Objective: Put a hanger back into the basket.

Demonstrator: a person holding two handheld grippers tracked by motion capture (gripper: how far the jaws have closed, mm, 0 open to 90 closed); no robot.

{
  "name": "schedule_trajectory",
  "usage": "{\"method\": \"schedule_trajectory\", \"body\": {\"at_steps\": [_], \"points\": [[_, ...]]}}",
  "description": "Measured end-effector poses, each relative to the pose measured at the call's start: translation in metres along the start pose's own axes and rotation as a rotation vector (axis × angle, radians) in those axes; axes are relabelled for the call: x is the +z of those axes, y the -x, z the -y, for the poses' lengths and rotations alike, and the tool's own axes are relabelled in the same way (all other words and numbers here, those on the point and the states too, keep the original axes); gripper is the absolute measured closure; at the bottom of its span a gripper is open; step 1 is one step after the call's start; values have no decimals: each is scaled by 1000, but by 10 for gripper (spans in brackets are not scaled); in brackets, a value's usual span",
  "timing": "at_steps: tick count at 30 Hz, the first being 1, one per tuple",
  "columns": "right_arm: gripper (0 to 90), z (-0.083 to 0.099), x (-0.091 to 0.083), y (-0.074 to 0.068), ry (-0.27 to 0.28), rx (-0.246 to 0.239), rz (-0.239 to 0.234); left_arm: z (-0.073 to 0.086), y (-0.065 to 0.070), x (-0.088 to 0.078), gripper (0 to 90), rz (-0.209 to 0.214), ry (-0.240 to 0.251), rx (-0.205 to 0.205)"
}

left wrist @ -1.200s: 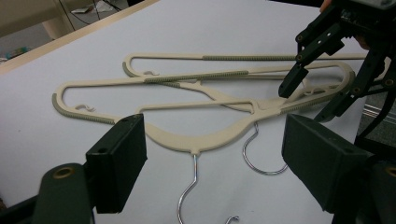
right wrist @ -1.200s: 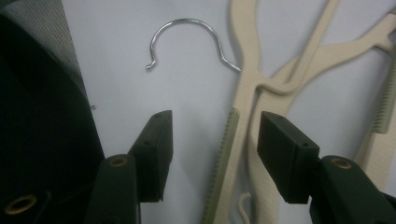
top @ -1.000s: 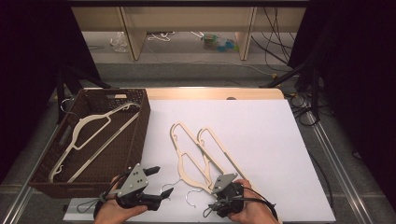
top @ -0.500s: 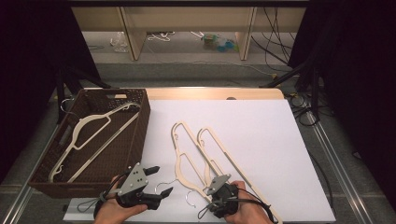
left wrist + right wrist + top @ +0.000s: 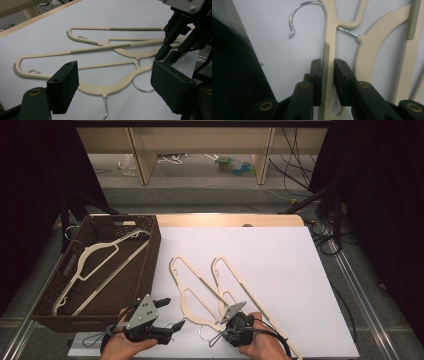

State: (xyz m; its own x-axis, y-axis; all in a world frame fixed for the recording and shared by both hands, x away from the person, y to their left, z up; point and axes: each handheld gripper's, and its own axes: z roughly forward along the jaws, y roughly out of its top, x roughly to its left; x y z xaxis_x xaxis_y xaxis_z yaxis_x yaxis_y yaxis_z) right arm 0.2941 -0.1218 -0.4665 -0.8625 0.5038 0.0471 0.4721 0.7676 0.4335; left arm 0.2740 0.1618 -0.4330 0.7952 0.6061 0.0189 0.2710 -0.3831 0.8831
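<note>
Your right gripper has just been closing and now clamps the right hanger at the table's 6 o'clock edge. Left gripper stands wide. Next: lift toward the basket at 10 o'clock, clearing the left hanger.

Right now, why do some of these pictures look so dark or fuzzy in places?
High view: the white table is bright and evenly lit, but the surroundings fall to black and the picture is soft. Left gripper view: the hangers are fairly sharp; the close jaws are dark and a little blurred. Right gripper view: the gripped hanger is crisp; a big dark shape at left is out of focus.
</note>
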Motion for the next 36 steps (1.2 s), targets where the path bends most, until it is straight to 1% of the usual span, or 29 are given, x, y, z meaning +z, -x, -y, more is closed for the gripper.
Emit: {"method": "schedule_trajectory", "body": {"at_steps": [2, 3, 4, 5, 6, 7, 8, 10, 11, 12, 14, 16, 17, 18, 19, 21, 22, 23, 24, 25, 26, 27, 28, 29, 30, 31, 33, 35, 36], "points": [[760, -1, 1, 0, -1, 3, -3, 0, 1, 1, 225, 4, -3, -8], [759, -3, 1, 0, -6, -8, 0, 0, 1, 1, 225, -1, -6, -5], [759, -4, 2, 0, -12, -3, 1, 0, 1, 1, 225, -1, -4, -4], [760, -5, 2, 0, -21, -2, -1, 0, 0, 1, 225, 0, -4, 10], [762, -6, 2, 0, -31, 0, 1, 0, 1, 1, 225, 1, -4, -8], [775, -7, 2, -1, -41, -10, 6, 0, 1, 1, 225, -1, -4, -1], [775, -7, 2, -1, -41, -10, 6, 0, 1, 1, 225, 0, -5, -8], [782, -9, 2, -1, -46, -16, 1, 0, -1, 0, 225, 0, -7, 16], [791, -9, 1, 0, -49, -14, 1, 0, -1, 1, 226, 0, -7, 5], [796, -9, 1, 1, -53, -19, 11, 1, 0, 1, 227, -1, -8, 0], [797, -9, 0, 1, -58, -18, 12, 0, -1, 1, 227, 0, -8, 2], [797, -9, -4, 4, -53, -18, -8, 0, -1, 1, 228, 2, -5, 0], [797, -9, -6, 5, -53, -13, -9, 0, -1, 1, 229, 2, -4, 2], [797, -10, -11, 6, -56, -28, -7, 0, -1, 1, 229, -1, -5, 9], [797, -10, -14, 8, -52, -39, -5, 0, -1, 1, 230, 1, -6, -3], [797, -9, -20, 11, -56, -65, -12, 1, -3, 2, 234, -9, -14, 13], [797, -8, -24, 14, -54, -68, -21, 1, -3, 4, 237, -15, -21, 17], [798, -8, -28, 15, -57, -68, -21, 1, -5, 5, 240, -25, -23, 47], [798, -7, -34, 18, -61, -79, -26, 2, -5, 7, 243, -30, -32, 45], [797, -7, -37, 19, -65, -83, -28, 3, -6, 9, 245, -35, -45, 60], [798, -6, -41, 20, -66, -94, -32, 4, -7, 11, 246, -39, -80, 99], [798, -6, -41, 20, -66, -94, -32, 5, -6, 15, 246, -37, -82, 89], [798, -5, -46, 22, -68, -99, -34, 6, -8, 17, 248, -37, -112, 124], [798, -5, -46, 22, -68, -99, -34, 8, -8, 21, 248, -36, -132, 143], [798, -3, -51, 24, -74, -105, -43, 11, -7, 29, 252, -18, -164, 155], [798, -3, -51, 24, -74, -105, -43, 11, -7, 29, 256, -18, -164, 155], [798, -1, -55, 26, -75, -112, -46, 14, -5, 38, 264, -8, -207, 205], [798, -1, -55, 26, -79, -116, -46, 16, -4, 45, 266, -3, -216, 234], [798, 0, -57, 27, -83, -115, -50, 18, -4, 50, 272, -10, -226, 266]]}}
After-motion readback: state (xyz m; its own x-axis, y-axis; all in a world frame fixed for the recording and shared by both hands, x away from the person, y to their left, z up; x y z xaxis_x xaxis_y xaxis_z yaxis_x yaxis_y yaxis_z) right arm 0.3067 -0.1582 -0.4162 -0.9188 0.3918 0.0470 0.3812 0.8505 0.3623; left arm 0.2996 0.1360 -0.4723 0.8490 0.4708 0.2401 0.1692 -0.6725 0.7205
